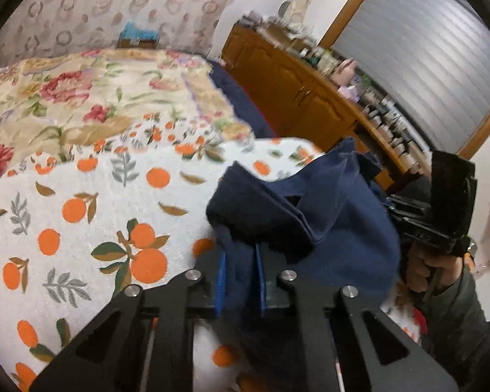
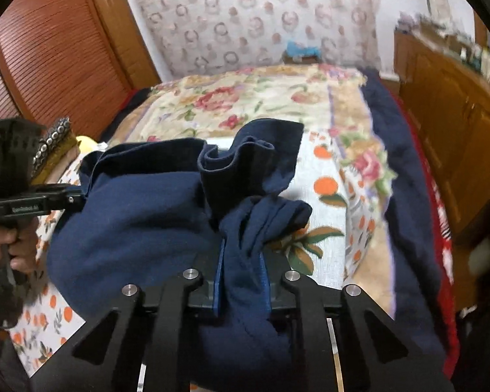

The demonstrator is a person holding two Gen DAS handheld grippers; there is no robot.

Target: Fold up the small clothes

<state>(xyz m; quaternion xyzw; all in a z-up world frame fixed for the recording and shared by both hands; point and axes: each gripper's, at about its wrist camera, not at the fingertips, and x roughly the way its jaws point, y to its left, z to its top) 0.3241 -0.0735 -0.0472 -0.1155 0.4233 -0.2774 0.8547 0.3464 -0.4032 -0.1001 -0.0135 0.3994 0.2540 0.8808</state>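
1. Tongs state: your left tongs [image 1: 240,272] are closed down on a bunched edge of the navy garment [image 1: 310,215], with cloth filling the narrow gap between the blue pads. Your right tongs [image 2: 241,279] are likewise clamped on another bunched edge of the same garment [image 2: 130,215].
2. Garment location: it hangs between the two tongs, just above the orange-print cloth [image 1: 81,215] spread on the bed [image 2: 261,98]. Part of it appears lifted clear; whether any part touches the cloth cannot be told.
3. Governing relation: the garment's long axis runs from one set of tongs to the other, across your body. It sags and is crumpled in the middle. Neither hand is nearer; each holds one end.
4. Judgement: the next move likely requires drawing the ends apart to flatten the cloth before laying it down.
5. Count: one garment, two tongs, one orange-print cloth, one floral bedspread [image 1: 81,98].
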